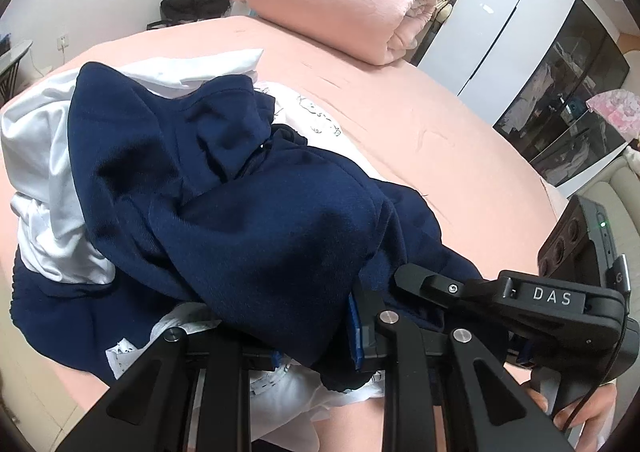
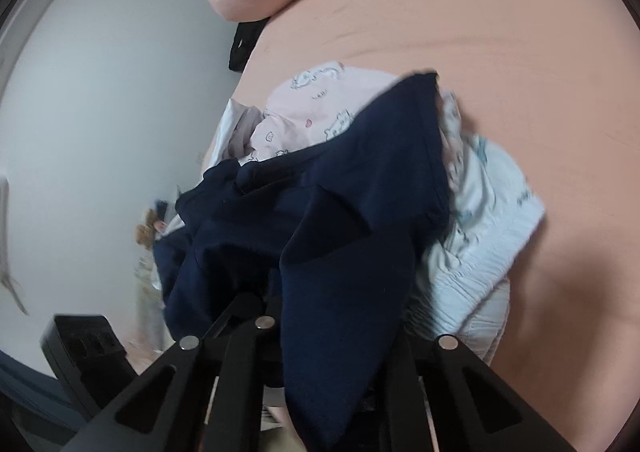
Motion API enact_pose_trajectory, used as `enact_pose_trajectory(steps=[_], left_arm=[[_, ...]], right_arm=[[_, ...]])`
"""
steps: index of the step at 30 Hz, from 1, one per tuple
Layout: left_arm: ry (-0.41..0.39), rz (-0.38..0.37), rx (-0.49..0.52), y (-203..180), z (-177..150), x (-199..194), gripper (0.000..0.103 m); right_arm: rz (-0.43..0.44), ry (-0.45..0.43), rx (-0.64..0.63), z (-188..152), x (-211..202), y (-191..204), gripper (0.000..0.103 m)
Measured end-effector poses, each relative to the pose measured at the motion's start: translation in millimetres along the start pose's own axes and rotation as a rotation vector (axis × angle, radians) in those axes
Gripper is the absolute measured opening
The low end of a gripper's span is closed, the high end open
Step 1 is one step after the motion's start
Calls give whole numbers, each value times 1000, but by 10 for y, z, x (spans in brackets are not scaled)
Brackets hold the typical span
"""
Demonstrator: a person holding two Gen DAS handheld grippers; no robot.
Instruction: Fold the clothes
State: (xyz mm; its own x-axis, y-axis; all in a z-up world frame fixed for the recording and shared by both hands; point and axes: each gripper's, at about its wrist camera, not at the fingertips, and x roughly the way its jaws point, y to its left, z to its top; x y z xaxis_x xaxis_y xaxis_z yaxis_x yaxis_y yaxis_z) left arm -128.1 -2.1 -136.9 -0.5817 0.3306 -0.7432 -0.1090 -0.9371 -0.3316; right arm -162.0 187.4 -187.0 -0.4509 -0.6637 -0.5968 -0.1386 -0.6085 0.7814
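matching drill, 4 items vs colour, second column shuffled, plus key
Items:
1. garment in both grippers
2. bed sheet
3. wardrobe door
4. bag by the wall

Colours:
A. black
B. white
C. navy blue
D. salmon pink

Pairs: 1-C, 2-D, 3-B, 4-A

We see a rolled pink quilt [image 1: 340, 0] at the far end of the bed [image 1: 440, 124], a black bag [image 1: 194, 4] far left, and a white wardrobe [image 1: 504, 16] far right.
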Motion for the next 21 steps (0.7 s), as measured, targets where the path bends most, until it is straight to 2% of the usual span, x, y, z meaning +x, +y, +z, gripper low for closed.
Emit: enact_pose_trajectory(steps=[2,10,16,21], left_arm=[[-7,10,15,-13,-5,0,21],[-42,54,78,-97,-22,-42,21],[-81,76,147,-208,41,-98,20],[-109,62,165,-262,94,-182,20]], right_arm=[[24,-4,19,-6,-3,-43,8],[-31,-27,-81,-66,-27,150,8],[-137,-76,-270,-181,-75,504,7],[-185,-138,-406,-261,-220,770,7]])
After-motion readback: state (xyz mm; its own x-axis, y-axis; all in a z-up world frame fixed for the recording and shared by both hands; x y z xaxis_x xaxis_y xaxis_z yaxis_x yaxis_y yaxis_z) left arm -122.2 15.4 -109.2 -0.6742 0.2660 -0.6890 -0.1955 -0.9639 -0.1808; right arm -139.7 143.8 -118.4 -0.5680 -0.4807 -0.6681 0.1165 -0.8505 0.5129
